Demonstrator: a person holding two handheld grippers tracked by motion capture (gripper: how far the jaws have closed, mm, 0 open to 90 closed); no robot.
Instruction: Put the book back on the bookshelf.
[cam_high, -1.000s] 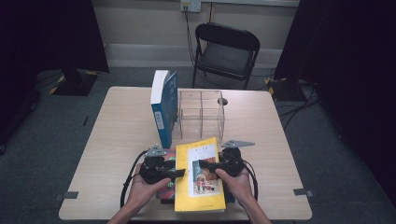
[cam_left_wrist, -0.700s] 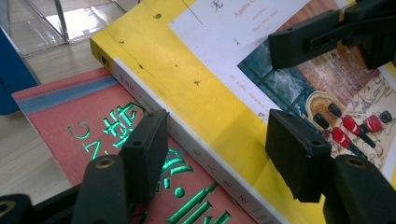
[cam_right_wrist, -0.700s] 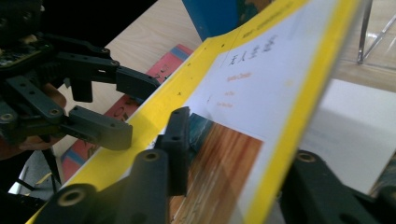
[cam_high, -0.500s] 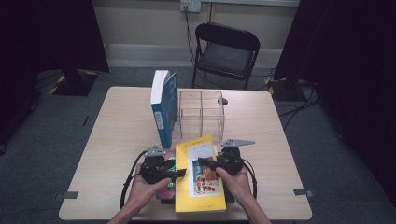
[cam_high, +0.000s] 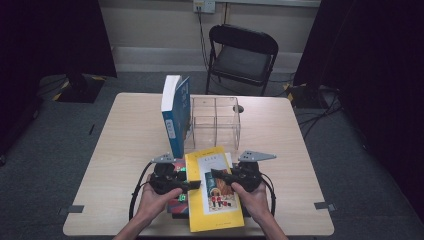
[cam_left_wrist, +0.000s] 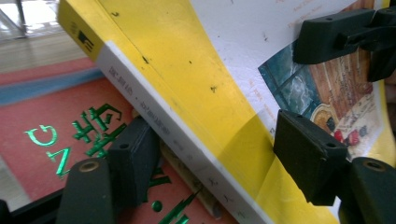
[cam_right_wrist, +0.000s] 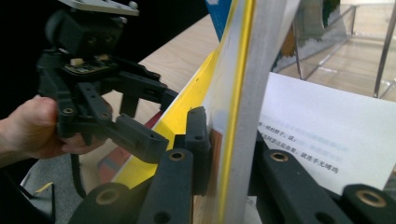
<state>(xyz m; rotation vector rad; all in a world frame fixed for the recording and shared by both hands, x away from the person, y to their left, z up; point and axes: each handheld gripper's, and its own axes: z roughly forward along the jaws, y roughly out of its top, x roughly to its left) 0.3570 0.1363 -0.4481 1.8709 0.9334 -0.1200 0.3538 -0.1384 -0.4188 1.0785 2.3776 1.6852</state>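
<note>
A yellow book (cam_high: 200, 215) (cam_left_wrist: 187, 70) (cam_right_wrist: 233, 70) is tilted up off a red book (cam_high: 176, 205) (cam_left_wrist: 46, 116) with green letters at the table's front. My right gripper (cam_high: 216, 174) (cam_right_wrist: 229, 135) (cam_left_wrist: 359, 46) is shut on the yellow book's right edge, one jaw on the cover and one behind the pages. My left gripper (cam_high: 192, 184) (cam_left_wrist: 217, 140) (cam_right_wrist: 144, 112) straddles the spine edge, one jaw under the spine and one over the cover. Its jaws have just been opening and stand apart from the book.
A blue book (cam_high: 175, 115) stands upright mid-table beside a clear plastic divider box (cam_high: 215, 120). A white printed page (cam_right_wrist: 322, 126) (cam_high: 228, 159) lies flat behind the yellow book. A black folding chair (cam_high: 242, 55) stands beyond the table's far edge.
The right gripper's jaws have closed onto the yellow book's right edge. The book has shifted only slightly, and both hands stay almost where they were.
</note>
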